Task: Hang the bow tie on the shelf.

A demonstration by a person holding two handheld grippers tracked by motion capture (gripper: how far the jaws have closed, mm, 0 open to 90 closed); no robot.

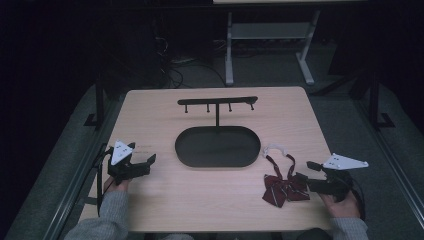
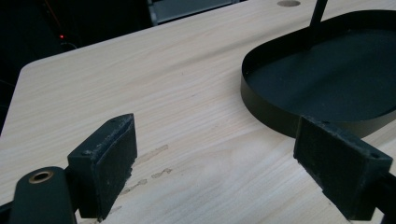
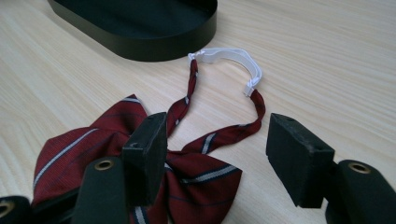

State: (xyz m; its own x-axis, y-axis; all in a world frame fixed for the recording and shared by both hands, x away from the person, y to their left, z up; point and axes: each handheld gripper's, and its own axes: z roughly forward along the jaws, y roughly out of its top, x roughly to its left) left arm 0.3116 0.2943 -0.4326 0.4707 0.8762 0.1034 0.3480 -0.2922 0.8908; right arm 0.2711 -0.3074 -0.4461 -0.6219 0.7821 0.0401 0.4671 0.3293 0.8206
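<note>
Black foam pads on the right gripper (image 3: 212, 154) stand wide apart with nothing pressed between them; we read it as open, hovering just over the bow tie (image 3: 140, 168), whose knot sits between the jaws but untouched. In the high view the right gripper (image 1: 312, 176) lies at about 4 o'clock from the oval tray (image 1: 218, 146), and the bow tie (image 1: 283, 187) lies flat on the table (image 1: 200, 200) just beside it, well apart from the tray. The left gripper (image 2: 215, 168) is likewise open and empty, resting over bare wood at roughly 8 o'clock from the tray. The hook stand (image 1: 218, 102) rises at the tray's 12 o'clock edge. Risks as we judge them: the cloth is thin and limp, so a closing pinch may scrape the tabletop and catch only one wing, letting the tie slide out on lifting. The white elastic neck loop (image 3: 231, 58) trails toward the tray wall and could snag on its rim or hang twisted, missing a hook. Closing too far from the knot would leave the tie dangling lopsided.
</note>
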